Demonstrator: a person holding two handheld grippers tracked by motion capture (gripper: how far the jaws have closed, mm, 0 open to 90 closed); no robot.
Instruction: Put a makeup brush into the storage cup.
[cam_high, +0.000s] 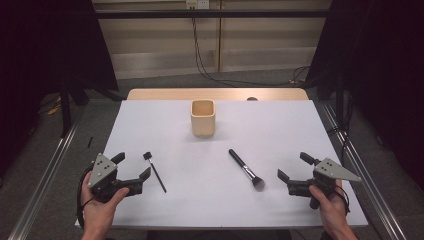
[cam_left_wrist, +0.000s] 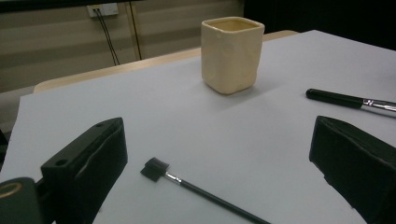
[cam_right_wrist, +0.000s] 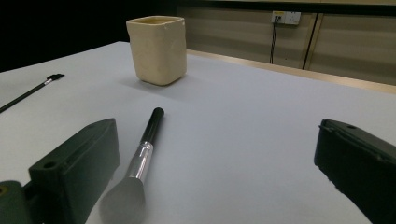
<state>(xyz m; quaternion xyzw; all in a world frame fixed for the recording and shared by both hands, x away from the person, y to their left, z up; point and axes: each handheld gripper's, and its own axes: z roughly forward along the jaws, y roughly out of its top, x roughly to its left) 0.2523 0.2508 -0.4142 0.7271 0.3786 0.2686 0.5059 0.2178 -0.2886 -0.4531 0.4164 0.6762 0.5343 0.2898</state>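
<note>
White sheet-covered table (cam_high: 300, 125), wooden edge showing at far side. Cream square-sided ceramic cup (cam_high: 203, 118) stood upright near the far middle of the sheet, mouth open, nothing visible inside.

Left gripper (cam_high: 134, 171) sat at the near-left corner, held in the person's left hand (cam_high: 100, 210), jaws spread wide and gripping nothing. Just beside its right jaw lay a thin black-handled brush with a small flat black head (cam_high: 155, 172), flat on the sheet, head pointing toward the far side. In the left gripper view the same thin brush (cam_left_wrist: 196, 190) lay between the two jaws but lower on the table, not touched by either.

Right gripper (cam_high: 297, 167) sat at the near-right, held in the right hand (cam_high: 332, 207), jaws also released and empty. A thicker black-handled makeup brush with silver ferrule and grey fluffy head (cam_high: 246, 170) lay flat just left of it, fluffy head nearest the gripper, handle angled toward the cup. Right gripper view: fluffy head (cam_right_wrist: 122, 198) close beside the left-hand jaw, contact unclear.

Both brushes well apart from the cup and from each other.
</note>
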